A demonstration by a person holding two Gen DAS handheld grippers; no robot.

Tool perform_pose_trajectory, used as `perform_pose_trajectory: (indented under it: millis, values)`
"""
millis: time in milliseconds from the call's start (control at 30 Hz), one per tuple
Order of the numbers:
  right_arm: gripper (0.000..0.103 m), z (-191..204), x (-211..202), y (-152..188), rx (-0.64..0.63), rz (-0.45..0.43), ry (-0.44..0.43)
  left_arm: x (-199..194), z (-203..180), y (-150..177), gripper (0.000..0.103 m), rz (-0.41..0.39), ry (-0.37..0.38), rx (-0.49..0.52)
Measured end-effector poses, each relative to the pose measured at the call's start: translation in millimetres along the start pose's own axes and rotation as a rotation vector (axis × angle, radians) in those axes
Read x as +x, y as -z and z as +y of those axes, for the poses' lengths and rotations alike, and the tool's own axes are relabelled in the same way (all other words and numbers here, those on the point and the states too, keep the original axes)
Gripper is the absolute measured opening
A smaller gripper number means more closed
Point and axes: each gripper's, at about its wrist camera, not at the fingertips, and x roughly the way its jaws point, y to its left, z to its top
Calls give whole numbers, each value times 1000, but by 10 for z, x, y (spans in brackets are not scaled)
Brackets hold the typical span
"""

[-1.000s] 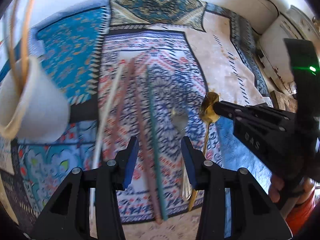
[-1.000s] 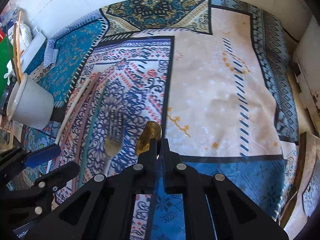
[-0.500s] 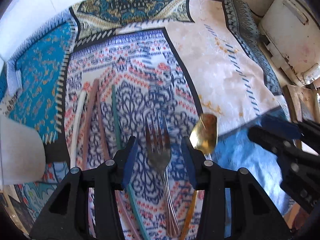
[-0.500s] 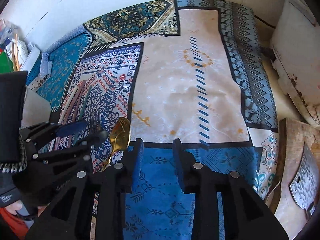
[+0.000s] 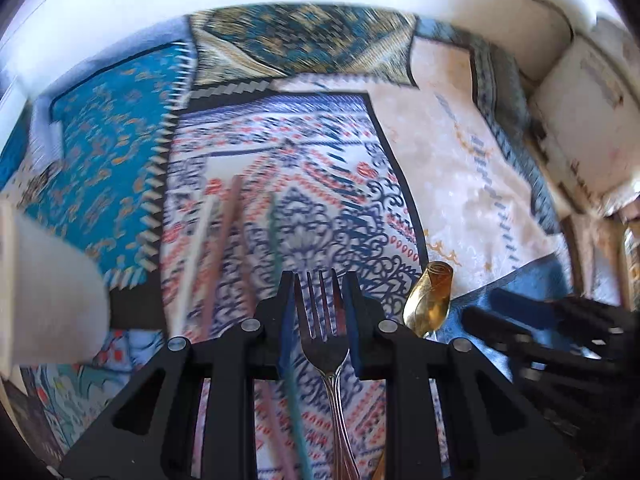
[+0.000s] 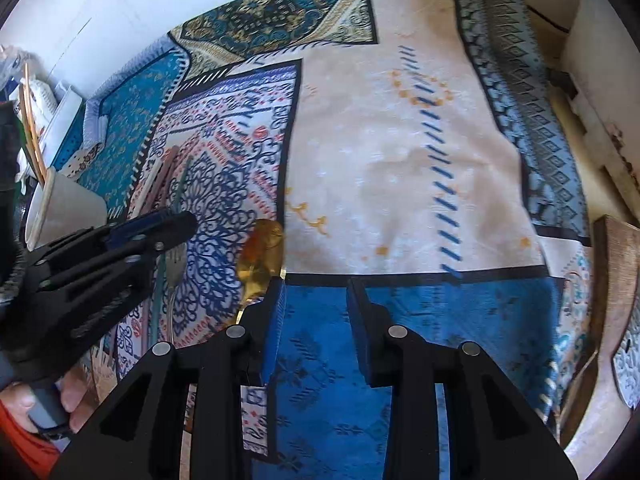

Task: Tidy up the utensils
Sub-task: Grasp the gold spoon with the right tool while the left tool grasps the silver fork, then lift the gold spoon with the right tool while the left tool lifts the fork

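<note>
Below, left gripper (image 5: 319, 280): fingers narrowly parted, straddling the silver fork (image 5: 324, 344) (contact unclear).
Right gripper (image 6: 316, 290): fingers wide, empty.
Gold spoon (image 6: 262, 256): on patterned cloth (image 6: 400, 160), beside fork.

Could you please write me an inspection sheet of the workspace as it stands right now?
Surface: patterned patchwork cloth in blue, beige and red panels.
Job's things: silver metal fork between the left claw's fingers, not yet clamped; gold metal spoon flat beside it; pale, pink and teal thin sticks lying side by side; white cup holding thin golden rods.
Clutter: white and green items at the far-left edge, too small to identify.
Grippers: left claw open astride the fork; right claw open, empty.
Cables: nothing seen.
Surroundings: white wall behind; wooden board at right.
</note>
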Motion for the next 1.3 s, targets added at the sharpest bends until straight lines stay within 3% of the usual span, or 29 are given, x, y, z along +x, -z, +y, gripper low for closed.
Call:
perform_pose_trajectory:
  millis: [400, 700, 767, 1033, 1100, 1167, 1233, 1300]
  values:
    - [33, 405, 243, -188, 27, -13, 9, -874, 347, 174, 22, -168, 29, -51]
    - [23, 659, 341, -234, -1, -70, 38, -1160, 498, 277, 22, -213, 57, -66]
    - [5, 680, 296, -234, -8, -86, 36, -1200, 518, 295, 22, -217, 60, -64]
    - [4, 769, 126, -145, -48, -88, 35, -1327, 521, 351, 22, -234, 57, -42]
    - [9, 776, 108, -99, -46, -81, 39, -1358, 510, 367, 22, -242, 51, -35]
    - [30, 773, 133, -79, -37, -62, 41, -1378, 505, 372, 22, -247, 44, -31]
    - [41, 773, 161, -56, -25, -56, 33, -1403, 512, 379, 22, -252, 46, -32]
    - [41, 787, 209, -36, -28, -45, 38, -1437, 525, 390, 22, -262, 36, -29]
